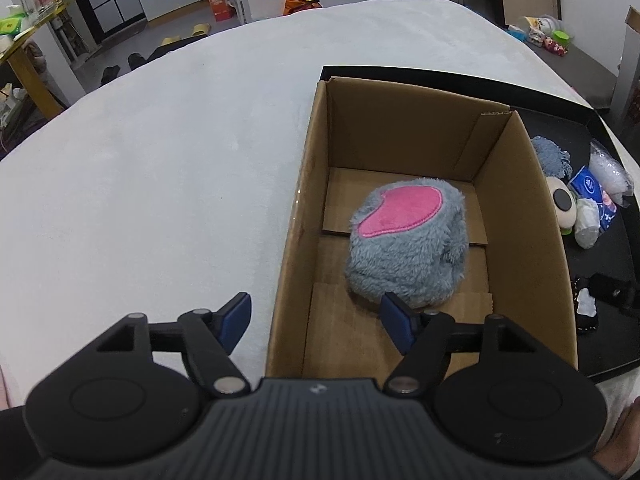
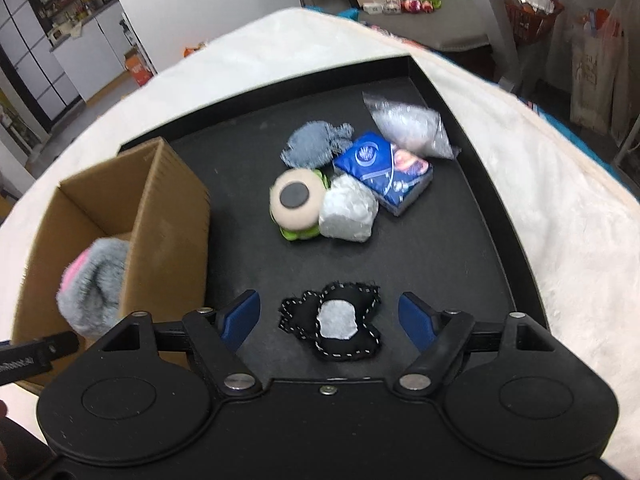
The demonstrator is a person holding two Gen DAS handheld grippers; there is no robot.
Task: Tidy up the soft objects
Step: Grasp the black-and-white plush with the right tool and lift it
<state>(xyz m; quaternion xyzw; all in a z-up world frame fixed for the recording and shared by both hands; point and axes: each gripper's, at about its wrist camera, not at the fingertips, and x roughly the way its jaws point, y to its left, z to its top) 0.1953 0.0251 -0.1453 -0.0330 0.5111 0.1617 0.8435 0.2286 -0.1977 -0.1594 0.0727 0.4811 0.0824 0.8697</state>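
A grey plush (image 1: 408,240) with a pink patch lies inside the open cardboard box (image 1: 516,216), free of any grip. My left gripper (image 1: 316,312) is open and straddles the box's near-left wall, with one blue pad inside just short of the plush. In the right wrist view the same plush (image 2: 94,292) shows in the box (image 2: 168,220). My right gripper (image 2: 328,308) is open low over the black tray (image 2: 440,248). A black felt piece (image 2: 332,326) with white stitching and a grey patch lies flat between its fingers, untouched.
Farther back on the tray lie a grey knitted cloth (image 2: 316,144), a blue tissue packet (image 2: 384,168), a clear bag of white filling (image 2: 408,124), a beige round toy (image 2: 298,200) and a silvery pouch (image 2: 348,212). White cloth (image 1: 160,160) covers the table.
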